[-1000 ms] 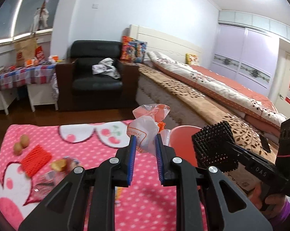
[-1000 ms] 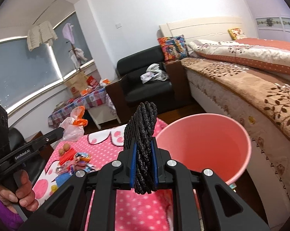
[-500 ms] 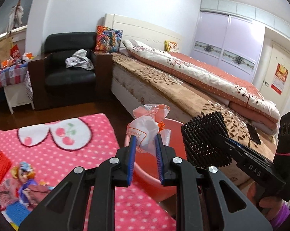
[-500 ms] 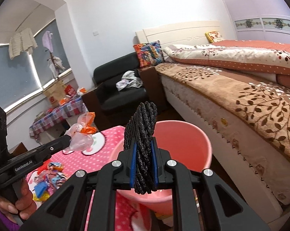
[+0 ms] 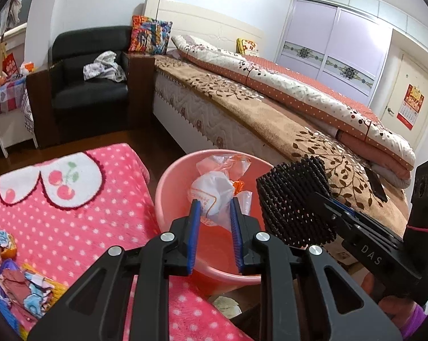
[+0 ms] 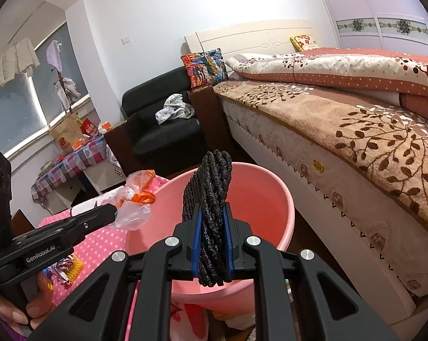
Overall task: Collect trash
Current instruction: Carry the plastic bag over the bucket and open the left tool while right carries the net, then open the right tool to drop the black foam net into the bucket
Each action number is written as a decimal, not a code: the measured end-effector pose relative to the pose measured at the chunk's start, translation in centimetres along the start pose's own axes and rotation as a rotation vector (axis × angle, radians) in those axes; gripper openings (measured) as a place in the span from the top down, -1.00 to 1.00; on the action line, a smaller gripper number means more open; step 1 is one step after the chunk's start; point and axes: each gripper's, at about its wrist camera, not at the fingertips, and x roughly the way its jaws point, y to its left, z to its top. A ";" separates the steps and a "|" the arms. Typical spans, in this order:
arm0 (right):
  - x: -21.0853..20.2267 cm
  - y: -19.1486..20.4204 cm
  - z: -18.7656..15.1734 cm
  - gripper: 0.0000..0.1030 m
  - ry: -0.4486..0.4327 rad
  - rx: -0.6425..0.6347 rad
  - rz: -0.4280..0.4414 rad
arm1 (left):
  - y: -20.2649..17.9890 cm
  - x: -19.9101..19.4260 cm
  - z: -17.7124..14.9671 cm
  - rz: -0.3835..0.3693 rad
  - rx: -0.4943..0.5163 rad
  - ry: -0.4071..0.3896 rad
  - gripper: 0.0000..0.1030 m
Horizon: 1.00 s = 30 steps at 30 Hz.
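My left gripper (image 5: pixel 213 206) is shut on a crumpled clear-and-orange plastic bag (image 5: pixel 214 184) and holds it over the mouth of the pink bucket (image 5: pixel 168 182). The bag also shows in the right wrist view (image 6: pixel 134 201). My right gripper (image 6: pixel 211 218) is shut on a black foam net sleeve (image 6: pixel 211 196) and holds it above the pink bucket (image 6: pixel 273 196). In the left wrist view the sleeve (image 5: pixel 293 199) hangs just right of the bucket's rim. The bucket's bottom looks bare.
A pink polka-dot blanket (image 5: pixel 72 207) lies left of the bucket, with several colourful wrappers (image 5: pixel 18 281) at its left edge. A bed (image 5: pixel 270 108) runs along the right. A black armchair (image 5: pixel 91 85) and a small checked table (image 6: pixel 72 162) stand behind.
Both grippers have swung right and forward from over the blanket to over the bucket, each still holding its item. The bucket is now closer and lower in both views.
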 end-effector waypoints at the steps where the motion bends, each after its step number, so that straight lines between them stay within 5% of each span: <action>1: 0.1 0.1 -0.1 0.71 0.001 0.000 0.000 | 0.1 0.2 0.0 0.000 -0.002 0.006 0.42; 3: 0.3 0.0 -0.2 0.68 0.003 0.000 -0.004 | 0.1 0.3 -0.1 0.011 -0.004 0.003 0.20; 17: 0.5 0.8 -0.7 0.15 0.011 -0.021 0.011 | 0.4 -1.0 -0.5 0.023 -0.028 -0.011 0.20; 30: -1.5 6.6 -2.1 0.13 0.022 -0.110 0.127 | 2.7 -6.2 -1.3 0.126 -0.058 -0.078 0.20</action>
